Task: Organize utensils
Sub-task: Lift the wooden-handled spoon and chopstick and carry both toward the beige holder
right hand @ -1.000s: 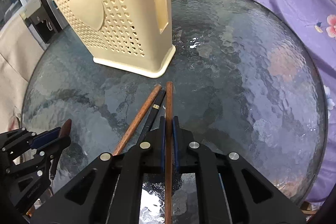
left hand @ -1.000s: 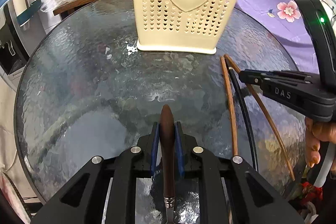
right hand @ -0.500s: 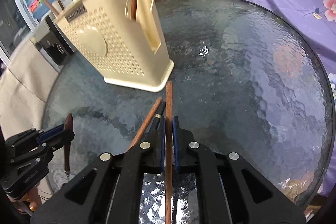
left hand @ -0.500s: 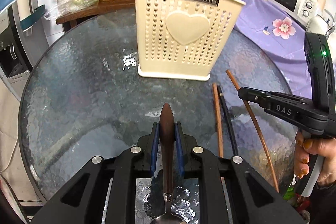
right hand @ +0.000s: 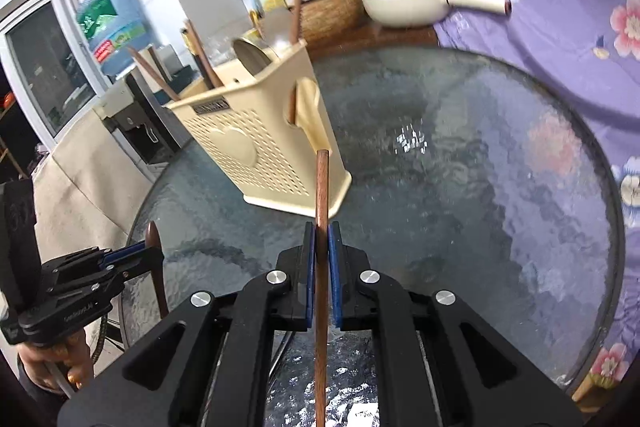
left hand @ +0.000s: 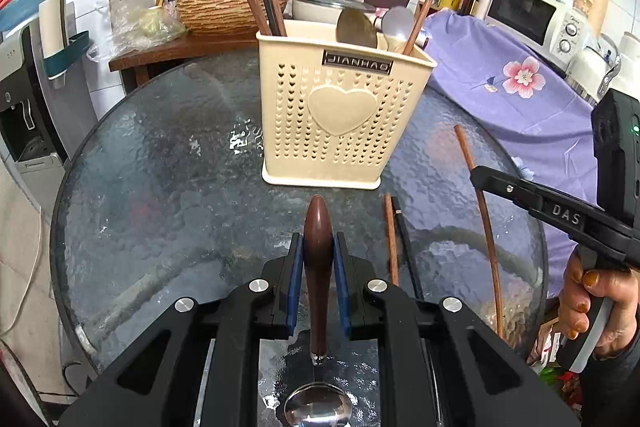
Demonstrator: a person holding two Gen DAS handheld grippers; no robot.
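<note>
A cream utensil holder (left hand: pixel 340 115) with a heart stands on the round glass table (left hand: pixel 160 187); it also shows in the right wrist view (right hand: pixel 256 151). It holds several chopsticks and spoons. My left gripper (left hand: pixel 318 255) is shut on a spoon (left hand: pixel 318 267) with a brown wooden handle, held above the table short of the holder. My right gripper (right hand: pixel 322 243) is shut on a brown chopstick (right hand: pixel 321 227), lifted off the table to the right of the holder. Two chopsticks (left hand: pixel 396 239), one brown and one black, lie on the glass.
A purple floral cloth (left hand: pixel 520 95) covers the counter at the right, with a microwave (left hand: pixel 528 19) behind. A wicker basket (left hand: pixel 224 11) and a white pan (right hand: pixel 408 7) sit on the wooden shelf beyond the table. A water dispenser (right hand: pixel 132 115) stands left.
Both grippers have risen and drawn back from the holder, so its open top shows. The right gripper has lifted its chopstick clear of the two lying on the glass.
</note>
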